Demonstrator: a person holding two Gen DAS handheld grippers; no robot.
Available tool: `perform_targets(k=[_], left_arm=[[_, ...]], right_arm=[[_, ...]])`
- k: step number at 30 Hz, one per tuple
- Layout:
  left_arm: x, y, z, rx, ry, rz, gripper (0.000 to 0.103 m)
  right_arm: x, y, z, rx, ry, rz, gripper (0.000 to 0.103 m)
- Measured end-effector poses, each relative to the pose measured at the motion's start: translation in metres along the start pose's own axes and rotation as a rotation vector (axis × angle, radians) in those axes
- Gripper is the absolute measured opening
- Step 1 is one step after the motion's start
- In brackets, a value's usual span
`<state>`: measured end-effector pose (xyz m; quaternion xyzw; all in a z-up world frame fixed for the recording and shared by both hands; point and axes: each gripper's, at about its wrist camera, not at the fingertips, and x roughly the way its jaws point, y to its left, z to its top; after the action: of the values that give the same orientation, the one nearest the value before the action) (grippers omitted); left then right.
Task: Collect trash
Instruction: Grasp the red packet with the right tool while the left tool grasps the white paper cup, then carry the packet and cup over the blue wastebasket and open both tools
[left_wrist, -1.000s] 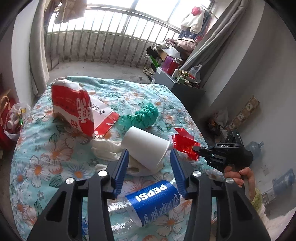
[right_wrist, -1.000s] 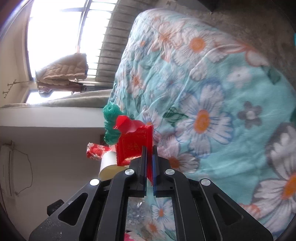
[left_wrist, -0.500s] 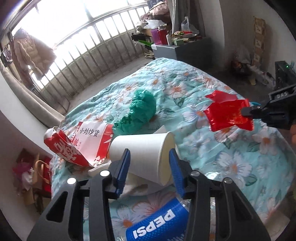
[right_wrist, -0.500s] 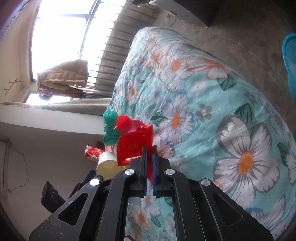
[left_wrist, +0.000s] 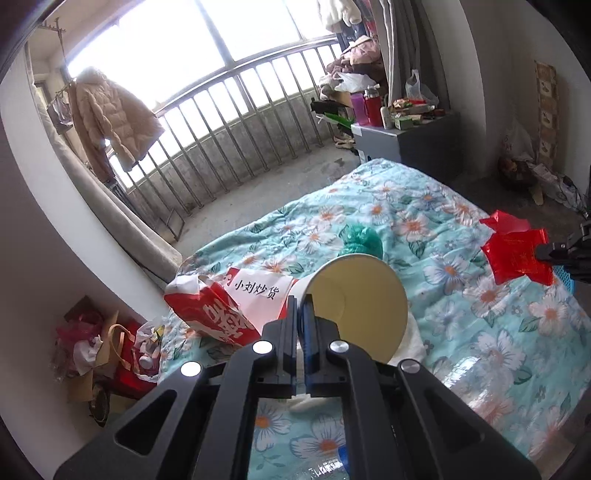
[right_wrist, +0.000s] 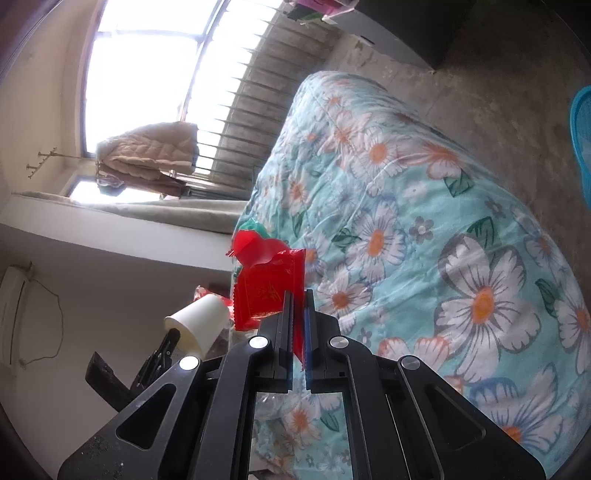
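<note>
While both tools are loaded, these lines cover carrying the trash off the bed cleanly.

Left tool (left_wrist: 300, 306): jaws pressed together on the rim wall of the white paper cup (left_wrist: 356, 302); one finger sits inside the mouth, the other outside, and the open mouth faces the camera.

Right tool (right_wrist: 298, 302): pinching the crinkled red foil snack wrapper (right_wrist: 267, 284) by one edge, so most of the wrapper stands free ahead of the fingers.

Cup position: held just above the floral turquoise quilt on the bed (left_wrist: 480, 332), close to the red and white paper snack bag (left_wrist: 229, 306).

Still on the bed: the snack bag, a crumpled green plastic bag (left_wrist: 360, 238) behind the cup, and a clear plastic bottle (left_wrist: 461, 384) near the lower edge of the left view.

Likely destination: a blue basket (right_wrist: 583, 140) shows on the floor at the right edge of the right view; whether it is the bin I cannot say for sure.

Step in hand: my reading is lift and carry, with two pieces taken and three left.

Doing it well: keep the squeeze on the cup rim, since thin paper wall can buckle and slip; hold the cup level enough that nothing drips.

Wrapper care: slick foil gripped by an edge may slide out, so move smoothly and let go only once over the container.
</note>
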<state>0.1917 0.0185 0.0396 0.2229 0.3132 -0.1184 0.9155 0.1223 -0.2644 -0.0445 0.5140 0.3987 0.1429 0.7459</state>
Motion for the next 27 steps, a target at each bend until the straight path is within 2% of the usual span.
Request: perform_targets(k=[6, 10, 15, 18, 22, 25, 27], left_arm=[[-0.036, -0.012, 0.021, -0.025, -0.090, -0.102, 0.002], [-0.049, -0.038, 0.043, 0.006, -0.138, -0.194, 0.002], [-0.054, -0.086, 0.072, 0.059, -0.155, -0.328, 0.002], [-0.051, -0.119, 0.091, 0.089, -0.137, -0.419, 0.003], [-0.044, -0.181, 0.121, 0.130, -0.084, -0.563, 0.002], [-0.035, -0.235, 0.141, 0.174, -0.028, -0.657, 0.003], [-0.026, -0.275, 0.150, 0.202, 0.023, -0.713, 0.003]], right_arm=[[-0.034, 0.002, -0.004, -0.020, -0.065, 0.009, 0.003], [-0.064, -0.002, -0.006, -0.017, -0.135, -0.005, 0.003], [-0.108, -0.019, -0.007, 0.006, -0.247, -0.038, 0.003], [-0.137, -0.035, -0.006, 0.037, -0.320, -0.069, 0.003], [-0.184, -0.066, -0.004, 0.089, -0.438, -0.157, 0.003], [-0.218, -0.096, -0.004, 0.143, -0.535, -0.268, 0.003], [-0.234, -0.117, -0.004, 0.181, -0.570, -0.329, 0.003]])
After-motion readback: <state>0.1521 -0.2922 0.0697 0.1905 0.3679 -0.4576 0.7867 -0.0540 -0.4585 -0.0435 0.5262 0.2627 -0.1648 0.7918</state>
